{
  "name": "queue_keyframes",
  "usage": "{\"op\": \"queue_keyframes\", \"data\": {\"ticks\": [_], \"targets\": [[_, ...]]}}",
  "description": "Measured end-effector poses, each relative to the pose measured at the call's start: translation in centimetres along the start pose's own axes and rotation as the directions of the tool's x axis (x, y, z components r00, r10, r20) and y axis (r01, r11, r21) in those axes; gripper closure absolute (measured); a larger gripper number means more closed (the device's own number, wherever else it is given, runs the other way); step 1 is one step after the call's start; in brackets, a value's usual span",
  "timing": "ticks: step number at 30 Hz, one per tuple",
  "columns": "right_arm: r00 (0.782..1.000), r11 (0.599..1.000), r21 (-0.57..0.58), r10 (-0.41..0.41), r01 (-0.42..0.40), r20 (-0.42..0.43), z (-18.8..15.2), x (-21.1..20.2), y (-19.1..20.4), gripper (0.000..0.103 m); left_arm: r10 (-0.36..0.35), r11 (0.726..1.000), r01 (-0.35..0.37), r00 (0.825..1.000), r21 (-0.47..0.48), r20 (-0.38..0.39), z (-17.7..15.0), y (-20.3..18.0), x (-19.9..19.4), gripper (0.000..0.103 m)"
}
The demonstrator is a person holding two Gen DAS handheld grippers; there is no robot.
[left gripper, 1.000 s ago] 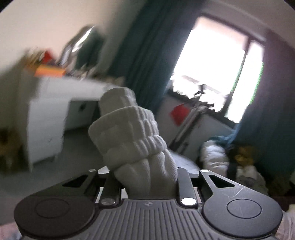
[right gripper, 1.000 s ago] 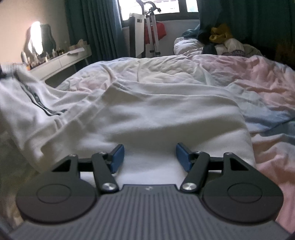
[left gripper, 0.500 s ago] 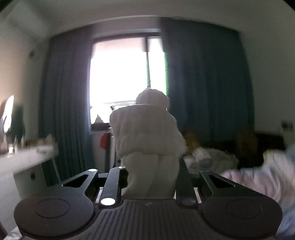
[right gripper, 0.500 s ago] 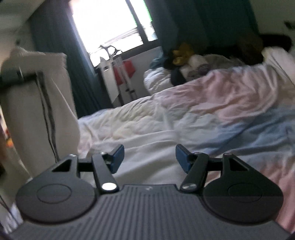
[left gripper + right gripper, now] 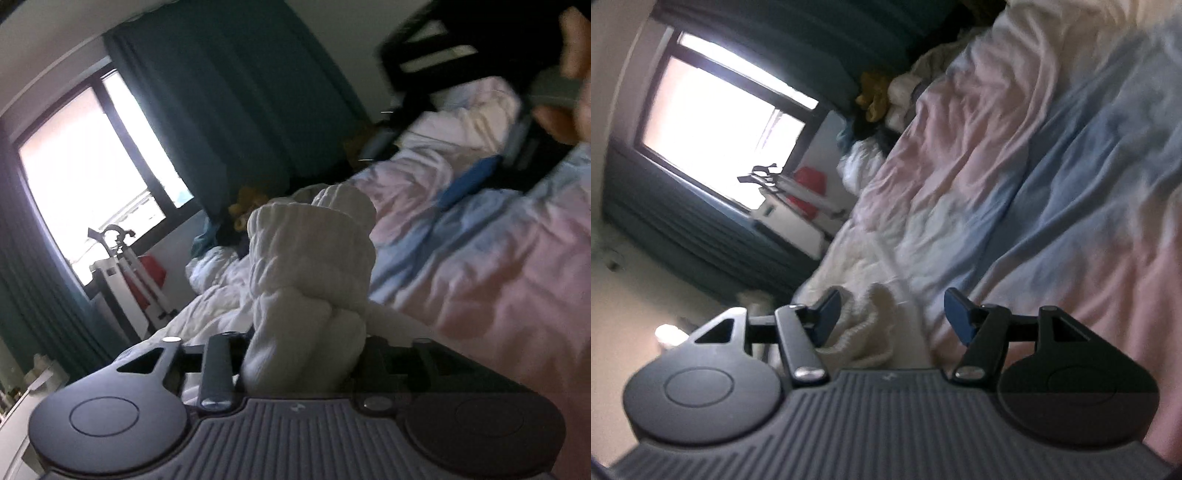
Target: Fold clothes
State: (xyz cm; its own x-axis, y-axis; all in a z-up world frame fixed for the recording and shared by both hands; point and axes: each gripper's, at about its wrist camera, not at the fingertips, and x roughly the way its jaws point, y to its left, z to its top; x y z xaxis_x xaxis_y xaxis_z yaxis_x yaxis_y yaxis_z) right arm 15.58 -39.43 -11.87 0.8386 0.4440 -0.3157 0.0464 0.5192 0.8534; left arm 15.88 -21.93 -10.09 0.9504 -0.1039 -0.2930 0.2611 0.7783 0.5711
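Swung from facing the window to over the bed (image 5: pixel 498 280), left gripper (image 5: pixel 295 354) carries bunched white knit garment (image 5: pixel 314 266) | jaws opening, knit between them | right gripper (image 5: pixel 892 314) gaping, empty, cream knit edge (image 5: pixel 864 328) beneath | risk: bundle may drop early, landing crumpled, not flat.

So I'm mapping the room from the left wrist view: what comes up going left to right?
Window → teal curtain → bunched white knit garment → pink and blue duvet.
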Motion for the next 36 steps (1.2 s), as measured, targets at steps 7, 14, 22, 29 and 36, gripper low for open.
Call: {"op": "queue_keyframes", "data": {"ticks": [7, 14, 22, 29, 36], "targets": [[0.996, 0.999, 0.012, 0.039, -0.038, -0.085, -0.4, 3.4, 0.6, 0.045, -0.071, 0.996, 0.070, 0.997, 0.051, 0.017, -2.3, 0.8, -4.7, 0.034], [0.985, 0.998, -0.051, 0.033, -0.042, -0.172, -0.4, 8.1, 1.1, 0.052, -0.082, 0.996, 0.082, 0.997, 0.018, -0.002, -5.9, 2.1, -8.9, 0.034], [0.973, 0.993, -0.069, 0.079, -0.096, -0.215, -0.7, 11.3, 0.3, 0.070, -0.098, 0.993, 0.097, 0.995, -0.062, -0.008, -6.8, 2.9, -8.7, 0.044], [0.984, 0.982, -0.165, 0.066, -0.093, -0.163, -0.6, 10.4, 2.4, 0.087, -0.126, 0.985, 0.122, 0.992, -0.120, -0.030, -5.6, 3.0, -9.1, 0.077], [0.993, 0.965, -0.239, 0.093, -0.107, -0.067, 0.4, 8.2, 5.3, 0.088, -0.148, 0.966, 0.143, 0.989, -0.216, -0.004, -2.9, 5.2, -9.0, 0.083]]}}
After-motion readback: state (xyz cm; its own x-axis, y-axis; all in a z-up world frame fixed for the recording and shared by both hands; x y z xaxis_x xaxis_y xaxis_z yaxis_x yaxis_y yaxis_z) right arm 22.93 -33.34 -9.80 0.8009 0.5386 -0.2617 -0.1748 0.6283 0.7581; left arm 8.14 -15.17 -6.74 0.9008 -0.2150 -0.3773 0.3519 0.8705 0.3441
